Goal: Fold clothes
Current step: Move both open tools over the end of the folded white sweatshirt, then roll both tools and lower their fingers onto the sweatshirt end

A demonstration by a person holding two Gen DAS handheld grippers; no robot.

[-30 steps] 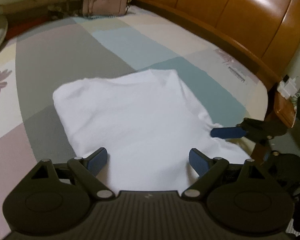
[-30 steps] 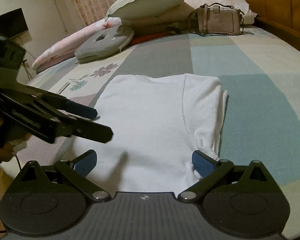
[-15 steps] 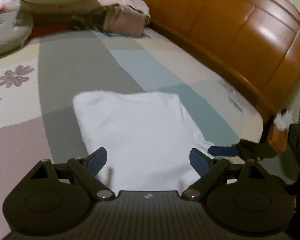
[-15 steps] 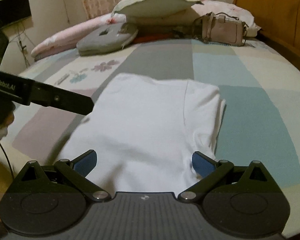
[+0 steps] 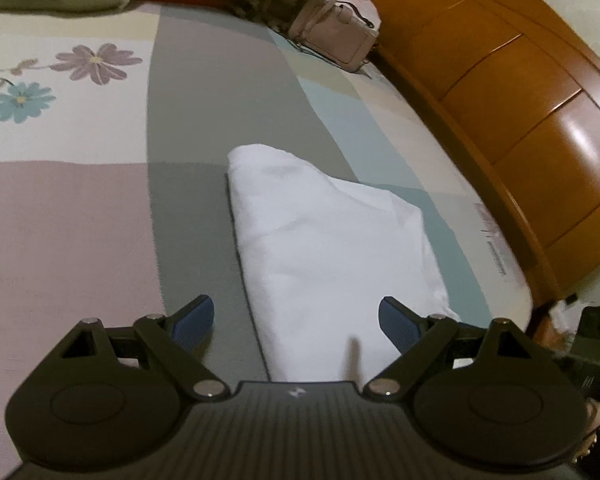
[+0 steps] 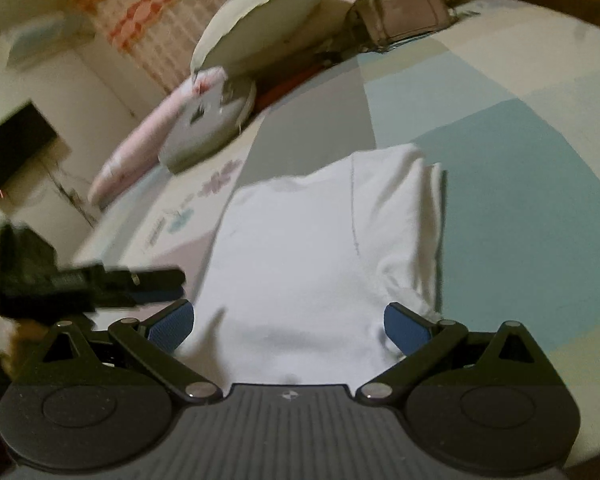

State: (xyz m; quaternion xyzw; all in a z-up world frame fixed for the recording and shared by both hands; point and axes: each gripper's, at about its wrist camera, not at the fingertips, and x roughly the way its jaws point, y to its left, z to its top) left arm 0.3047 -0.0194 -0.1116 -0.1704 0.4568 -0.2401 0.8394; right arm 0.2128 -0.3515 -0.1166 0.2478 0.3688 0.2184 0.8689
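While the folded white T-shirt (image 5: 332, 248) lies flat on the patchwork bedspread (image 5: 80, 216), both claws are held over its near edge with jaws spread wide and nothing gripped. Seen from the left wrist, the left gripper (image 5: 296, 320) is offset so its left pad is over bare bedspread and its right pad over the shirt. A pink handbag (image 5: 336, 38) is seen far back beside the wooden headboard (image 5: 520, 92). From the right wrist, the right gripper (image 6: 290, 322) straddles the shirt's near edge; pillows (image 6: 260, 26) are stacked behind.
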